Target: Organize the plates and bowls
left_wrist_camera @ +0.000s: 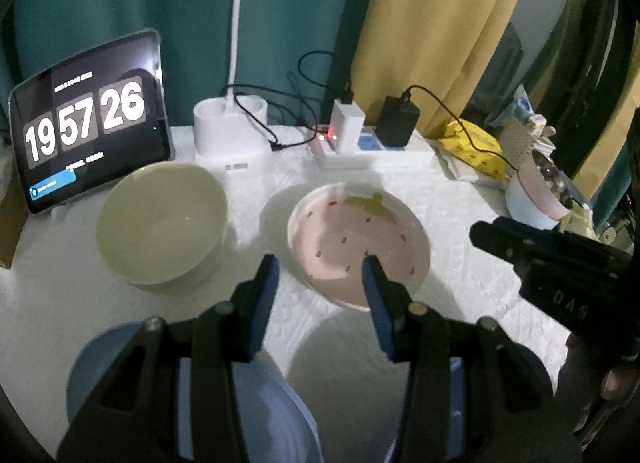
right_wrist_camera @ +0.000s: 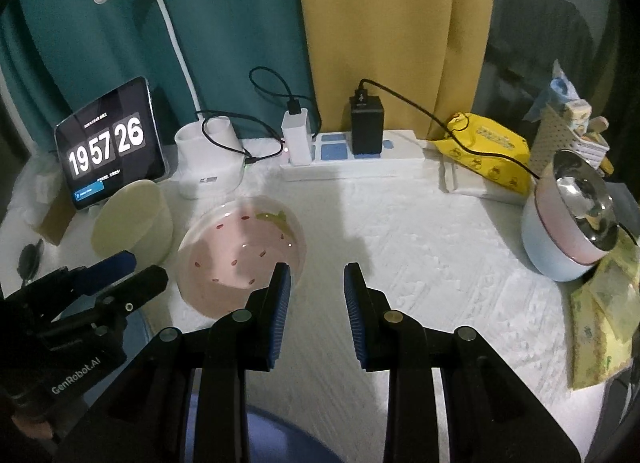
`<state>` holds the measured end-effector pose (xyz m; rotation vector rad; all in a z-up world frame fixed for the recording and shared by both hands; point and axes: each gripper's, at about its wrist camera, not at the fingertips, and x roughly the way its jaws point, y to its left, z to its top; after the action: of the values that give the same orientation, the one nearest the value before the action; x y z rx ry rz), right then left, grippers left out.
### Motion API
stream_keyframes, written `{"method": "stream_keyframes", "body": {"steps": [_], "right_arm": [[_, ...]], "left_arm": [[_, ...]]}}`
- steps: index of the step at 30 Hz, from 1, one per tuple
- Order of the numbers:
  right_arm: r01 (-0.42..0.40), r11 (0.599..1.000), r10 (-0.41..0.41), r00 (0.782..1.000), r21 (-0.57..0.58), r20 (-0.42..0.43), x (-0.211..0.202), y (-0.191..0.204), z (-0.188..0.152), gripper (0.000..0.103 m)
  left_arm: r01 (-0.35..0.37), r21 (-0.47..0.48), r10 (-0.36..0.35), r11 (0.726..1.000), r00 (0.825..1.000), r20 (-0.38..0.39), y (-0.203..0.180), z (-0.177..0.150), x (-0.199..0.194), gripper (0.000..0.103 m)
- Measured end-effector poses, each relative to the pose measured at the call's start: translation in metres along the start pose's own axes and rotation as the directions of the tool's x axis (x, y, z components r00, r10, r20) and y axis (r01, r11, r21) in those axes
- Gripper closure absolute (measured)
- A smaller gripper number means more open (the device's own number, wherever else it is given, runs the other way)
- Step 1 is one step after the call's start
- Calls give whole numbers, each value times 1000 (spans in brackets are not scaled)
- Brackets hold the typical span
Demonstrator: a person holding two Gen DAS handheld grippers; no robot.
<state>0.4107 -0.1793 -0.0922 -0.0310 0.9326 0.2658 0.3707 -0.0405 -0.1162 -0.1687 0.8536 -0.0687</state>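
The left gripper (left_wrist_camera: 320, 267) hangs over the near part of the table (right_wrist_camera: 440, 247) with its blue-padded jaws spread and nothing between them; its right fingertip (left_wrist_camera: 370, 267) overlaps the near rim of the pink strawberry plate (left_wrist_camera: 358, 241) in the left wrist view, though whether it touches the plate cannot be told. The plate lies flat toward the middle of the table, and the pale green bowl (left_wrist_camera: 160, 223) stands upright just to its left, near the back left corner in front of the tablet clock (left_wrist_camera: 92, 119). A blue dish (left_wrist_camera: 276, 411) sits at the near edge, directly under the left gripper's body. The right gripper (right_wrist_camera: 317, 275) is also parted and empty, held above bare cloth to the right of the pink plate, its left finger (right_wrist_camera: 282, 287) close to the plate's near right rim. The green bowl is well to its left. Along the back edge are a white lamp base (right_wrist_camera: 208, 167) and a power strip (right_wrist_camera: 352, 163). A small pot (right_wrist_camera: 568, 223) stands at the right edge.
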Motion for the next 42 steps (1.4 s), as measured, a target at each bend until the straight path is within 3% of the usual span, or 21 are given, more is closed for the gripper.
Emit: {"method": "stream_keyframes", "body": {"steps": [10,15,24,28,34,38,42], "right_arm": [[-27,998,33,995,63,-99,39,0,4,74],[-58,991,78,981,117,-177,57,-1,4,74],[-35,991,64,972,131,-225,79,4,6,74],[-68,984,110,958,164,-264,91,3,5,74],[-67,981,115,956,182,-268,101,0,2,76],[-61,989,94,962,134,-257,102,9,2,86],[-55,991,84,965,120,-250,102,11,4,86]], "left_arm": [[-2,-30,0,1000,997,-75,6,7,31,58],[-3,-39,-2,999,993,-122,8,7,46,58],[-21,-38,13,999,982,-190,11,8,69,58],[-25,-43,15,999,973,-231,12,7,79,58],[-20,-39,11,999,973,-232,13,7,86,59],[-6,-5,4,1000,974,-227,8,5,88,73],[-11,5,12,1000,976,-216,7,5,88,75]]}}
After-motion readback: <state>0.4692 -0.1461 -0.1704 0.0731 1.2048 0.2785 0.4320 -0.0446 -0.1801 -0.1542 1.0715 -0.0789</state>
